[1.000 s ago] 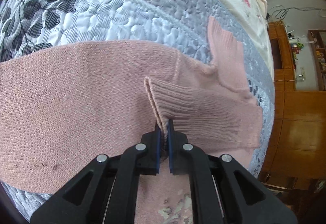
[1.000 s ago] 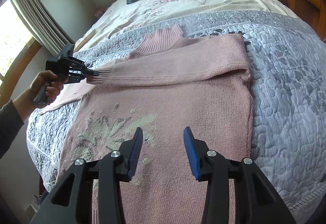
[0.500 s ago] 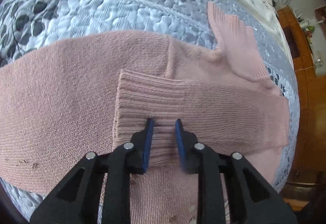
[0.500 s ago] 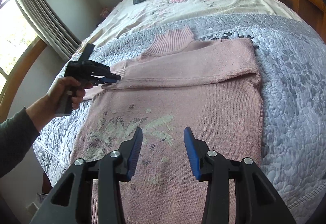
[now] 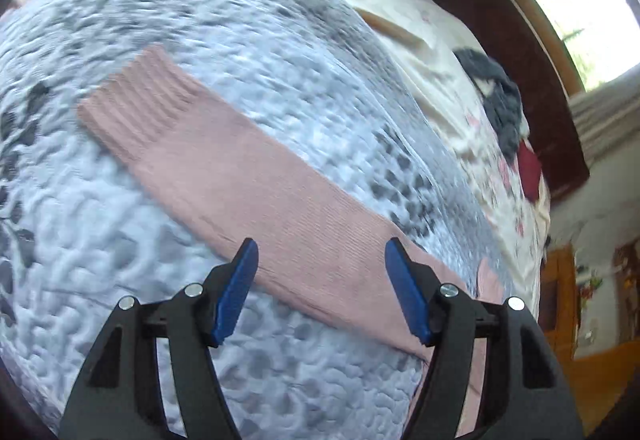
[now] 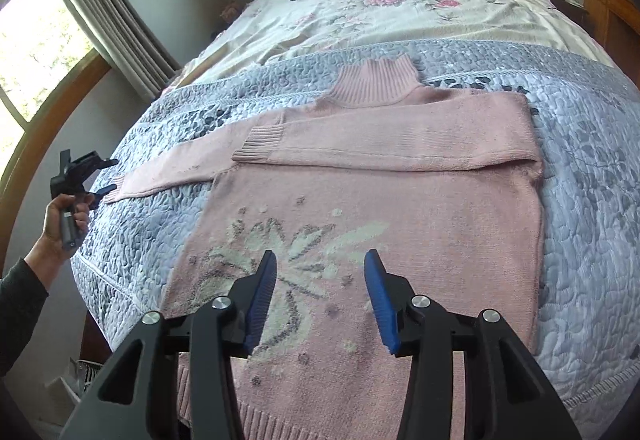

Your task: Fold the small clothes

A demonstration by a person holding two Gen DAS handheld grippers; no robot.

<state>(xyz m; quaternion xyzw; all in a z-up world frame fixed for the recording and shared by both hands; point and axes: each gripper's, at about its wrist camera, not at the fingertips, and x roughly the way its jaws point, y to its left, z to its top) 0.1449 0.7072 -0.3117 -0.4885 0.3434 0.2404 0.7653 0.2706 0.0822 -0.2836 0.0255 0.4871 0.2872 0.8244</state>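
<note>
While the left gripper [image 5: 322,290] hovers with its blue fingers spread wide and empty, its wrist view looks along a pink sleeve [image 5: 248,191] lying flat on the grey quilt [image 5: 240,39]. The sleeve's long axis runs diagonally away from the jaws, up and to the left, ending in the ribbed cuff [image 5: 140,99] at the far end; the near part of the sleeve passes just beyond the fingertips.

From the right wrist view, the right gripper [image 6: 320,298] also stands open, holding nothing, above the lower front of the pink sweater [image 6: 400,220], which lies spread on the quilt. One sleeve is folded across the chest; the other stretches out sideways toward the left gripper [image 6: 102,177], which a hand [image 6: 64,217] holds at that sleeve's cuff end. The left hand is clearly nearer, so folding this outstretched sleeve inward looks like its job.
</note>
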